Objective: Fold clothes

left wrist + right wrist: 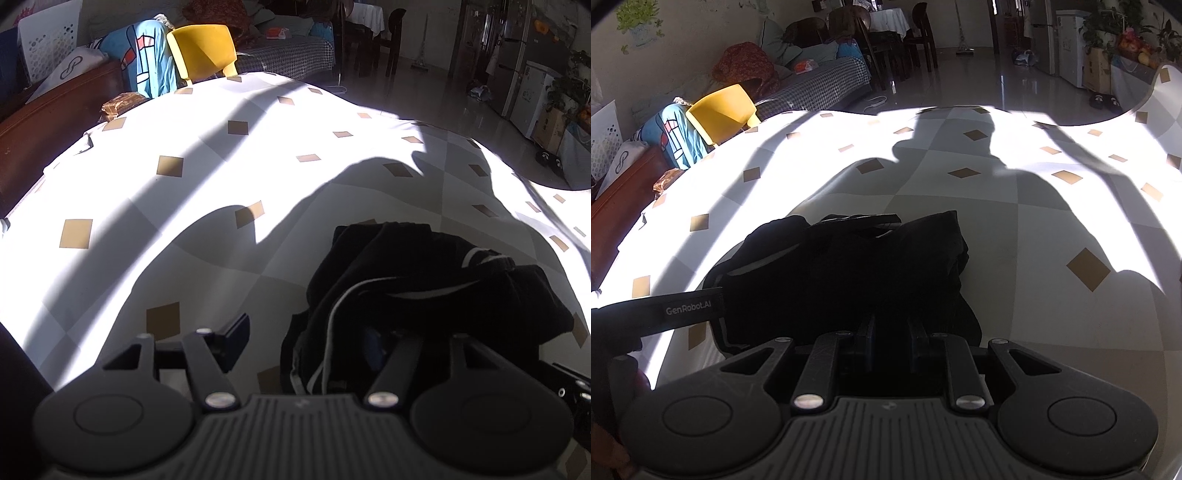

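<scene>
Left wrist view: the left gripper [314, 332] has its jaws apart, the black garment [424, 288] bunched over the right finger. The right gripper [890, 332] has its jaws close together, pinching the garment's near edge. It lies crumpled on the white diamond-patterned tablecloth [997, 229]; beyond stands a yellow chair [203, 51].

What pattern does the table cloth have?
White and grey checks with small tan squares on the table cloth; clearest in the right wrist view.

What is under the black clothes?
The black clothes lie on a white tablecloth with brown diamonds. Whatever sits directly beneath the pile is covered.
</scene>
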A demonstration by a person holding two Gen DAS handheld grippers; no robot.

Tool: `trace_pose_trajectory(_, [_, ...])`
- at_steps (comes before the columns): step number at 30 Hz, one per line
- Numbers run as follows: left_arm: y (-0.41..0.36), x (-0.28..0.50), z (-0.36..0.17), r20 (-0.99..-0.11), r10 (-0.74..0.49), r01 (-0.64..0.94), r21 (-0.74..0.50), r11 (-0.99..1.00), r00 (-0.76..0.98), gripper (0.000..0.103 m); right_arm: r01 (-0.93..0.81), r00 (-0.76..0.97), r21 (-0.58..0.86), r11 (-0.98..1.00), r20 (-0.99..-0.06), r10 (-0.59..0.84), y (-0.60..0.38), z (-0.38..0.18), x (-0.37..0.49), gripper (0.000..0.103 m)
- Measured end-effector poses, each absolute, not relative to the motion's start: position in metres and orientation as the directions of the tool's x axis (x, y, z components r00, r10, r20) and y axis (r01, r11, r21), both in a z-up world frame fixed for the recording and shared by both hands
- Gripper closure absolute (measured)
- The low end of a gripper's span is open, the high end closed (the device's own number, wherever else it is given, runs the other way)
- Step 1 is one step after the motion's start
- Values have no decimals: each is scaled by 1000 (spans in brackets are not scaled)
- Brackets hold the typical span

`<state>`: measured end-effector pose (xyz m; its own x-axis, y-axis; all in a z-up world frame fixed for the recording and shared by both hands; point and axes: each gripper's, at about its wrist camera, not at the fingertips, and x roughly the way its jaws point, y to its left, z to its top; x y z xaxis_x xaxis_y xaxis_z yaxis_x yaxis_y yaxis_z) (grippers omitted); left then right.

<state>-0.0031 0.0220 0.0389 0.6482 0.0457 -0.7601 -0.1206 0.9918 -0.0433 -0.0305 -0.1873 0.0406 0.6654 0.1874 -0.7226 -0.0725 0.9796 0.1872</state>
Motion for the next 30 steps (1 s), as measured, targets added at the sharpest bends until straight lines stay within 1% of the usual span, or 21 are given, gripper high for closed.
trace_pose_trajectory(2, [16,-5,46,-747,18,-95,-60,994,665,28,-62,662,196,979,-726,187,-190,40,-31,83])
trace_pose_trajectory(7, [-7,-5,61,-711,-56,-4,-82,997,701,16,-24,655,237,971,-730,194,-200,38,-33,71])
trace_pose_trajectory(9, [-17,-2,64,-700,-81,31,-83,996,709,15,-15,660,250,968,-725,197,-202,38,-33,67])
trace_pose_trajectory(10, [-22,1,63,-701,-91,48,-81,996,708,13,-13,663,255,967,-722,199,-203,38,-33,64])
trace_pose_trajectory(11, [-27,5,62,-702,-101,65,-78,995,705,8,-13,665,261,965,-719,203,-204,39,-33,62])
trace_pose_trajectory(12, [-32,7,61,-704,-106,78,-72,994,703,7,-12,668,267,964,-715,206,-205,38,-33,60])
trace_pose_trajectory(16, [-48,15,56,-706,-137,131,-63,989,694,6,-7,669,275,961,-714,209,-207,37,-31,55])
trace_pose_trajectory(20, [-57,22,52,-716,-146,146,-61,987,682,4,0,662,299,954,-715,224,-209,33,-28,51])
trace_pose_trajectory(22, [-60,26,49,-721,-137,152,-45,987,679,0,5,661,301,954,-716,222,-210,31,-27,49])
trace_pose_trajectory(25, [-64,34,43,-729,-89,139,9,990,679,0,4,664,315,949,-710,233,-210,27,-25,47])
trace_pose_trajectory(30, [-55,44,34,-741,-85,102,-22,994,666,1,12,668,334,943,-704,241,-209,20,-18,46])
